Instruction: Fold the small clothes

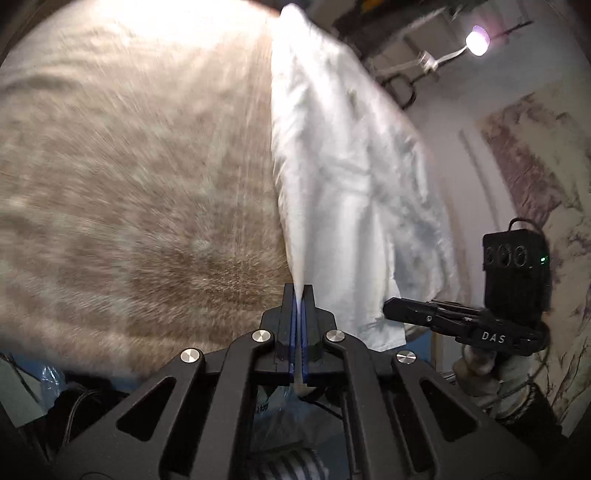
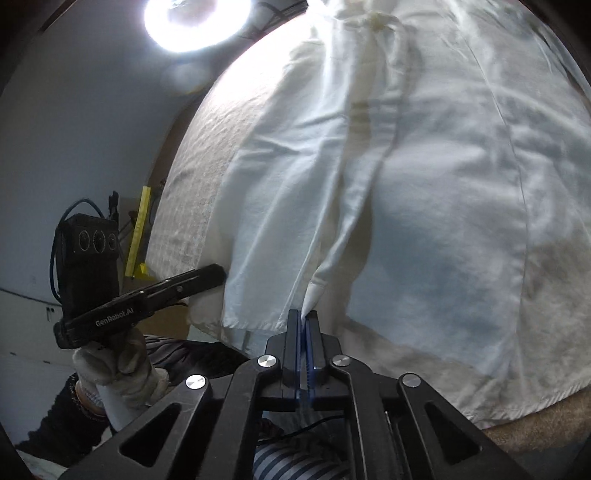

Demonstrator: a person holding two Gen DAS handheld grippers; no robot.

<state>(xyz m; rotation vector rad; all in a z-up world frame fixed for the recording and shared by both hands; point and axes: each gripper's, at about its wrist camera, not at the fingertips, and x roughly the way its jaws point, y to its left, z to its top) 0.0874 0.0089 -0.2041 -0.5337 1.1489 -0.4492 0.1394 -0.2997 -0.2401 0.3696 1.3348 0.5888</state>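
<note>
A white garment [image 1: 343, 177] hangs in the air, stretched between both grippers above a beige textured cloth surface [image 1: 129, 184]. My left gripper [image 1: 299, 291] is shut on a pinched edge of the garment. My right gripper [image 2: 304, 317] is shut on another pinched point of the garment [image 2: 424, 203], which fills most of the right wrist view. The right gripper also shows in the left wrist view [image 1: 391, 308], its tip at the garment's lower hem. The left gripper shows in the right wrist view [image 2: 218, 273], its tip at the garment's side edge.
A bright ring lamp [image 2: 195, 22] shines above. A white wall [image 2: 74, 129] lies to the left, with a yellow strip [image 2: 138, 229]. Gloved hands [image 2: 118, 369] hold the gripper handles. A small lamp [image 1: 476, 40] and a marbled panel [image 1: 535, 184] lie at the right.
</note>
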